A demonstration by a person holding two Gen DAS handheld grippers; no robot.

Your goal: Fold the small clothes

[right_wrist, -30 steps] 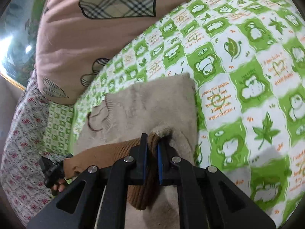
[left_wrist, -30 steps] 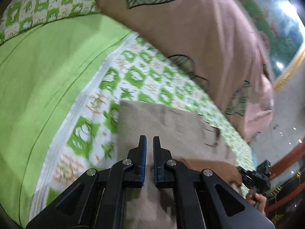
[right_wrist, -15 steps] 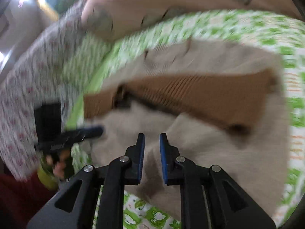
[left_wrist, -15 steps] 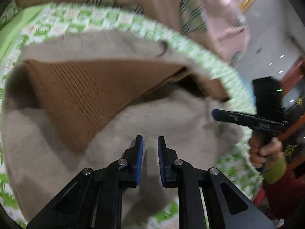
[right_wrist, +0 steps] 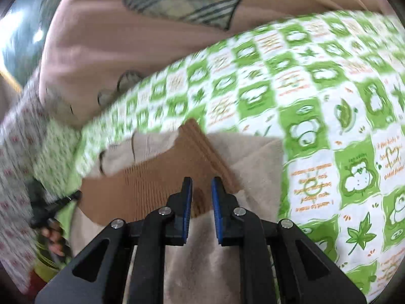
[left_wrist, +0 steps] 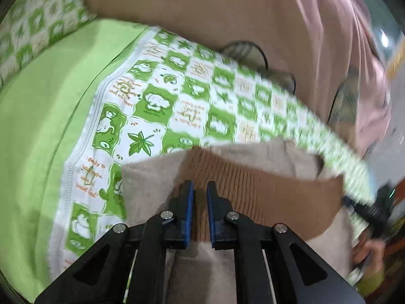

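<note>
- Left gripper [left_wrist: 200, 190]: its blue-padded fingers [left_wrist: 188, 202] stand a narrow gap apart with nothing between them, poised over the sweater [left_wrist: 152, 177]; whether the tips touch the knit I cannot tell.
- Right gripper [right_wrist: 201, 187]: its fingers [right_wrist: 187, 202] are also parted, a little wider than the left pair, holding nothing, above the same garment.
- The sweater [right_wrist: 253, 157] is beige and fuzzy, lying flat on the sheet [right_wrist: 329, 116] directly under both tools.
- A brown ribbed sleeve [left_wrist: 265, 197] lies folded across the beige body; in the left view it runs from just ahead of the fingertips out to the right.
- In the right view the sleeve [right_wrist: 157, 185] forms a bent band, one part running left, another [right_wrist: 195, 139] rising toward the sweater's far edge.
- The sheet [left_wrist: 177, 106] is checked green and white with cartoon animals, leaves and orange lettering.
- A plain green cover [left_wrist: 50, 106] adjoins the sheet on the left in the left view.
- Farthest back, a pink quilt [left_wrist: 253, 25] with plaid patches is heaped along the sheet's far edge; it also shows in the right view [right_wrist: 126, 38].
</note>
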